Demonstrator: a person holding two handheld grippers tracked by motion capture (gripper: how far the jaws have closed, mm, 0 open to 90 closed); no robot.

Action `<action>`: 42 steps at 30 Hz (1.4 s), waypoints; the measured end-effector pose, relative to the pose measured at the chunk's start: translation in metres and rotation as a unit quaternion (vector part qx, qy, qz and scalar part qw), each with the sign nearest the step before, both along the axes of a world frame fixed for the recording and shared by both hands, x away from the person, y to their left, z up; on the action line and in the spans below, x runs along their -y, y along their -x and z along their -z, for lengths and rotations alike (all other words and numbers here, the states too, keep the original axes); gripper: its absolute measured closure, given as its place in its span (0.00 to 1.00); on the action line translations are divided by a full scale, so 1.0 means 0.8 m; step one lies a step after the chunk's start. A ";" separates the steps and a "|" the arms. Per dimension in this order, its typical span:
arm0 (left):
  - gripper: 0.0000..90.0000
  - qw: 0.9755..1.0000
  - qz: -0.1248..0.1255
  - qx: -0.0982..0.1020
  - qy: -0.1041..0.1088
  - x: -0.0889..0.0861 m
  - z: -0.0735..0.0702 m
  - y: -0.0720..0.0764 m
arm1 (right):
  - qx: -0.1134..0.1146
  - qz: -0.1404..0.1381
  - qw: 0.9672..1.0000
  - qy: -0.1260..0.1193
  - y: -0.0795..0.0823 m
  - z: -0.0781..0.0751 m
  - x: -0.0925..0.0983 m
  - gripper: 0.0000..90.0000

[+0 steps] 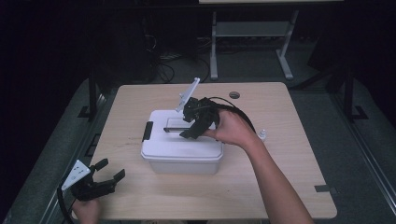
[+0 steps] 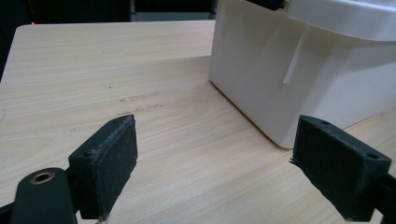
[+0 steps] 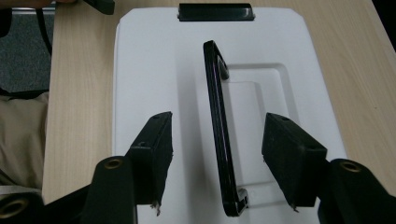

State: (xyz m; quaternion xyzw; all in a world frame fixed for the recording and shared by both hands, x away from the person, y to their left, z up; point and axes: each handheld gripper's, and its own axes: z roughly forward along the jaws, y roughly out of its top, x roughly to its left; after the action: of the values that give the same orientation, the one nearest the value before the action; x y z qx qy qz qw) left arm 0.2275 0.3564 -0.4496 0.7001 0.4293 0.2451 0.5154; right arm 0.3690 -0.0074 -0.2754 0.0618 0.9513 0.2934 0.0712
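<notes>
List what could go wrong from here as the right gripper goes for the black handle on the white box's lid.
1. The right gripper straddles the raised handle with its fingers still clear of it; closing off-centre could push the thin bar flat instead of gripping it.
2. The left gripper rests open on the table, away from the white box, so a pull on the handle may drag or tip it.
3. If the black end latch is fastened, the whole box may lift.

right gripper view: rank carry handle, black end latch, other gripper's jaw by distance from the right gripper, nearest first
1. Carry handle: standing on the white lid, between the right gripper's open jaws.
2. Black end latch: lid's far edge, top centre.
3. Other gripper's jaw: past the box, top left.
</notes>
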 end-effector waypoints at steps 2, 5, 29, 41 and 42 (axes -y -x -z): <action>0.14 1.000 0.000 0.000 0.000 0.000 0.000 0.000 | 0.001 0.000 1.000 0.004 -0.001 0.002 -0.001 0.48; 0.14 1.000 0.000 0.001 0.000 -0.001 0.000 0.000 | 0.001 0.000 1.000 0.009 -0.001 0.003 -0.002 0.50; 0.14 1.000 0.000 0.002 0.004 -0.001 -0.001 0.000 | 0.013 -0.004 1.000 0.026 -0.006 0.014 -0.015 0.67; 0.14 1.000 0.000 0.001 0.004 -0.001 -0.001 0.000 | 0.018 -0.003 0.999 0.028 -0.007 0.014 -0.016 0.78; 0.14 1.000 0.000 0.001 0.003 -0.001 0.000 0.000 | 0.021 -0.006 0.999 0.026 -0.007 0.014 -0.015 0.79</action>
State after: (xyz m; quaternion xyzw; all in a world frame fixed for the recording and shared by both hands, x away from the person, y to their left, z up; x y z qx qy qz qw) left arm 0.2275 0.3569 -0.4492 0.6980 0.4294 0.2445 0.5183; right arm 0.3746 0.0048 -0.2862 0.0483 0.9572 0.2702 0.0914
